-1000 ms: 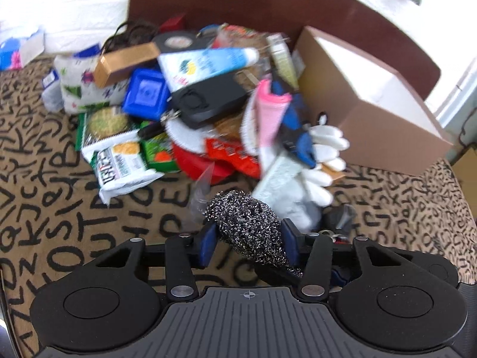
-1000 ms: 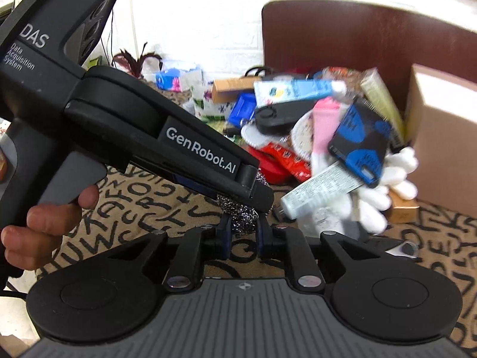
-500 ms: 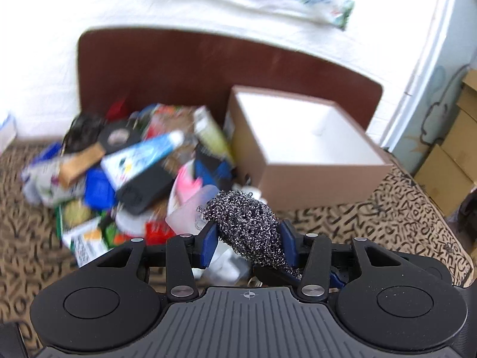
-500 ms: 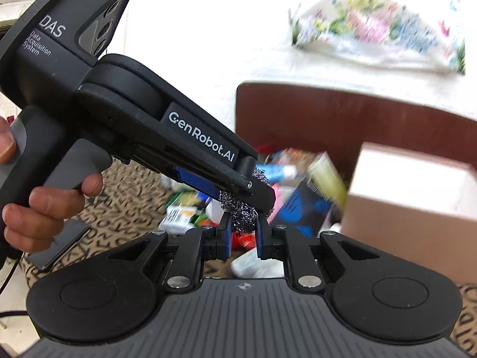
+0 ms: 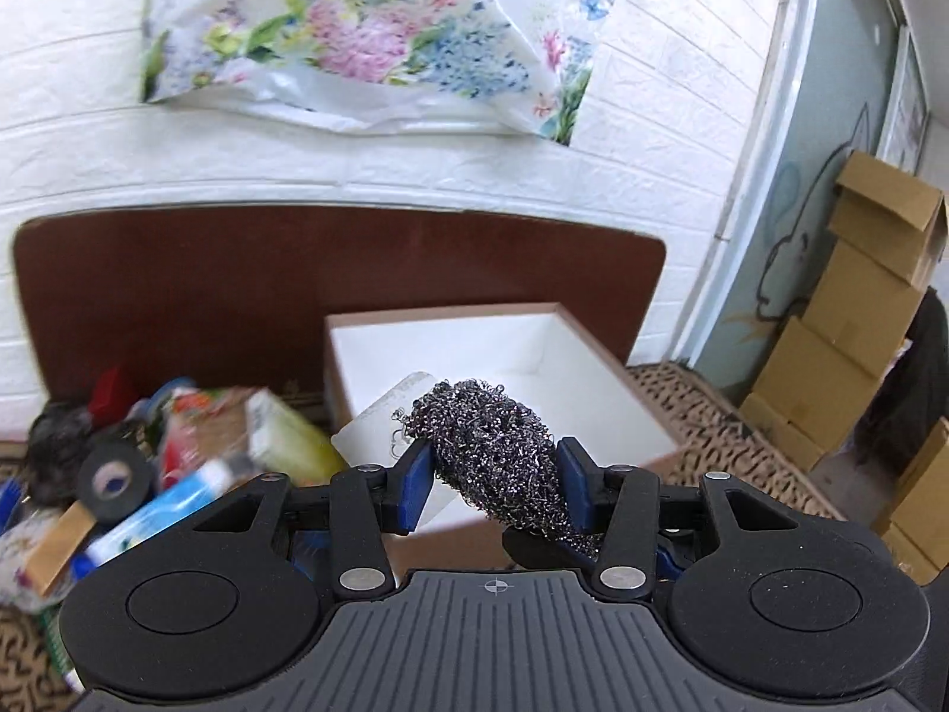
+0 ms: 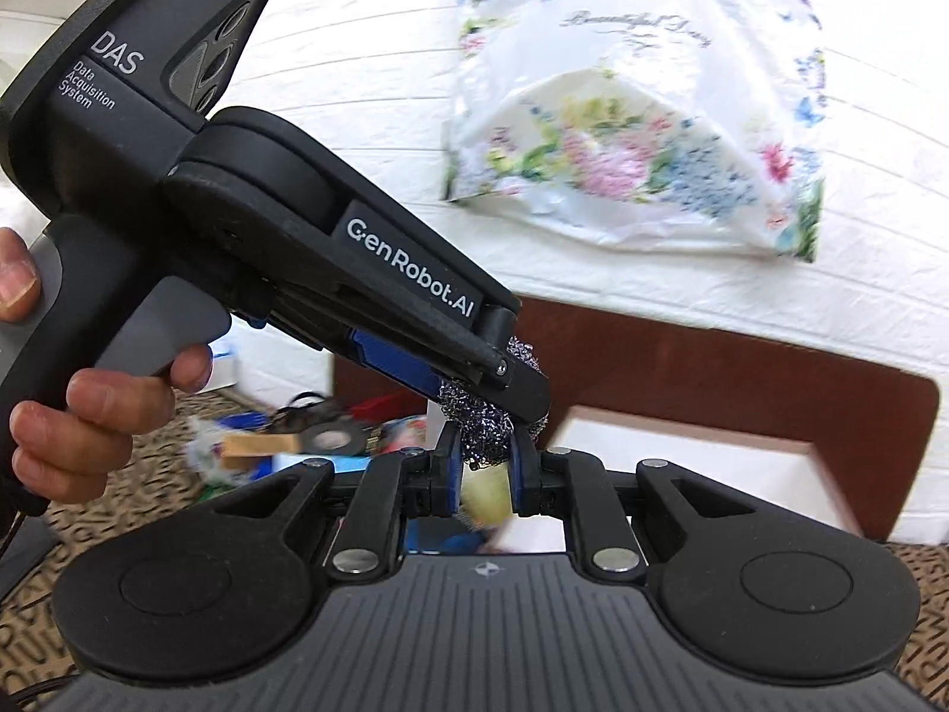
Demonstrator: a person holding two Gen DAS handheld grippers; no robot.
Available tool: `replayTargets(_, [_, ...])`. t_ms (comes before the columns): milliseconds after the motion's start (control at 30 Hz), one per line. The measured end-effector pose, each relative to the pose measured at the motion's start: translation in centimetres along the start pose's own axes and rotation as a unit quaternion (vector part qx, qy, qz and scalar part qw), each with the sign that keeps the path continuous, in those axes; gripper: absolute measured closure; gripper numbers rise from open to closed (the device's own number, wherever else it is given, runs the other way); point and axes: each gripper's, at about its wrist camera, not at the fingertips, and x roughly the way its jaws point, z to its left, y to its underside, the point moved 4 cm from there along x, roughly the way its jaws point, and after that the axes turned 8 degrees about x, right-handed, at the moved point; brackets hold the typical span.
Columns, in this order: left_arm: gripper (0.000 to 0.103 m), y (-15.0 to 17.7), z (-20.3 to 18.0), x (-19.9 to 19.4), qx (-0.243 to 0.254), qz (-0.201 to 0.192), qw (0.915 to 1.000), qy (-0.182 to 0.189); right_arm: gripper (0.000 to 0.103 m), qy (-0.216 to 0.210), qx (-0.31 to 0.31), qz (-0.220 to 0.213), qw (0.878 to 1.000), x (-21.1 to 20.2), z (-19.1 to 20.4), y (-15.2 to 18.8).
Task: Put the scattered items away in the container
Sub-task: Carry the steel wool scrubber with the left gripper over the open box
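A grey steel wool scourer (image 5: 492,451) hangs in the air, and both grippers are on it. My left gripper (image 5: 492,463) is shut on its wide middle, blue pads pressing each side. In the right wrist view the left gripper (image 6: 522,397) reaches in from the upper left. My right gripper (image 6: 483,463) is shut on the scourer's (image 6: 480,427) lower end just beneath it. The container, a brown cardboard box with a white inside (image 5: 593,368), stands open beyond the scourer. The box (image 6: 712,474) shows to the right past my right gripper. A translucent white sheet (image 5: 385,415) sits behind the left pad.
A pile of items lies left of the box: a black tape roll (image 5: 115,477), a blue-white tube (image 5: 172,510), a green packet (image 5: 284,433). A brown headboard (image 5: 237,296) and a floral bag (image 5: 368,41) are behind. Stacked cartons (image 5: 848,326) stand right. A hand (image 6: 89,415) holds the left gripper.
Both grippers have risen together with the scourer still between them. The views have swung up from the pile on the patterned cloth toward the open box and the wall.
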Motion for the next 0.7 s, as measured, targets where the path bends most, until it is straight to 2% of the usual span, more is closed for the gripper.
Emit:
replayTargets(200, [0.056,-2.1,0.6,4.6,-0.013,0.015,0.9995,0.024,0.085,0.022,0.02,0.018,0.999,2.6,-3.6,-1.0])
replayTargets(333, [0.055,-2.7,1.2,7.9,-0.022,0.03,0.9984,0.042,0.085,0.038,0.024,0.035,0.998,5.0,-5.3,-0.3])
replayTargets(700, [0.054,0.6,4.1,17.5,-0.06,0.109,0.9897,0.071,0.085,0.04,0.075,0.119,0.989,11.4,-9.4,4.2])
